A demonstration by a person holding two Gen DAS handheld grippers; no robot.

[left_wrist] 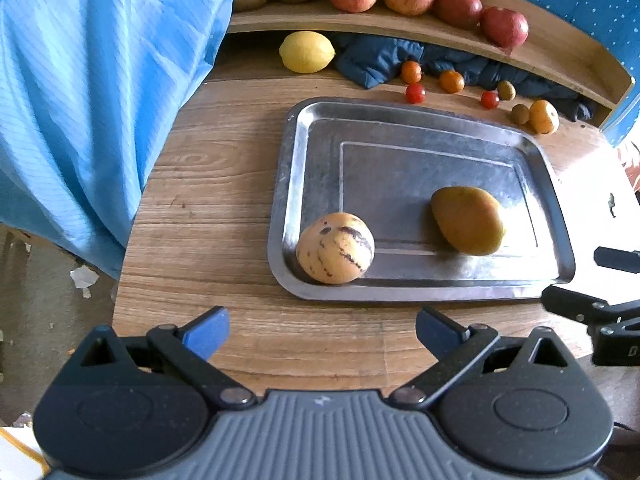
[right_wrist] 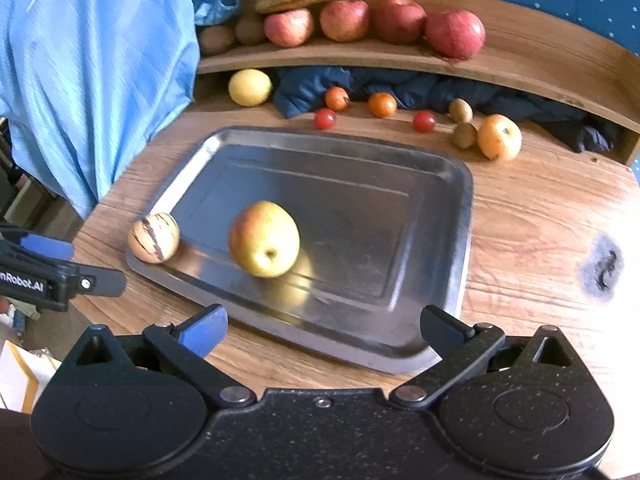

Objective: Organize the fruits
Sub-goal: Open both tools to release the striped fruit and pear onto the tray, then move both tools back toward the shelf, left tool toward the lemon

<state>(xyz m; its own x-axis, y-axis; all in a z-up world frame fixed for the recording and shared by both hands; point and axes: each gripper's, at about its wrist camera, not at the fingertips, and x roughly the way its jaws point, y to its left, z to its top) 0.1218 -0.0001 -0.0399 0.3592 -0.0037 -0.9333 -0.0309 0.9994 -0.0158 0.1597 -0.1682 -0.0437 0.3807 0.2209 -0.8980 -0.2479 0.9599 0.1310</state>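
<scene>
A steel tray (left_wrist: 536,184) (right_wrist: 448,208) lies on the wooden table. In it rest a striped pale melon (left_wrist: 335,253) (right_wrist: 154,238) at its near left corner and a yellow-green mango (left_wrist: 467,220) (right_wrist: 264,239) in its middle. My left gripper (left_wrist: 322,330) is open and empty, just short of the tray's near edge. My right gripper (right_wrist: 324,328) is open and empty, over the tray's near edge. The left gripper also shows at the left in the right wrist view (right_wrist: 52,268), and the right gripper at the right edge in the left wrist view (left_wrist: 600,304).
Behind the tray lie a lemon (left_wrist: 307,52) (right_wrist: 250,87), several cherry tomatoes (left_wrist: 415,93) (right_wrist: 325,119), small kiwis (right_wrist: 464,135) and an orange fruit (left_wrist: 544,117) (right_wrist: 500,137). A wooden shelf (left_wrist: 360,22) holds apples (right_wrist: 455,33) and bananas. Blue cloth (left_wrist: 100,80) hangs at left.
</scene>
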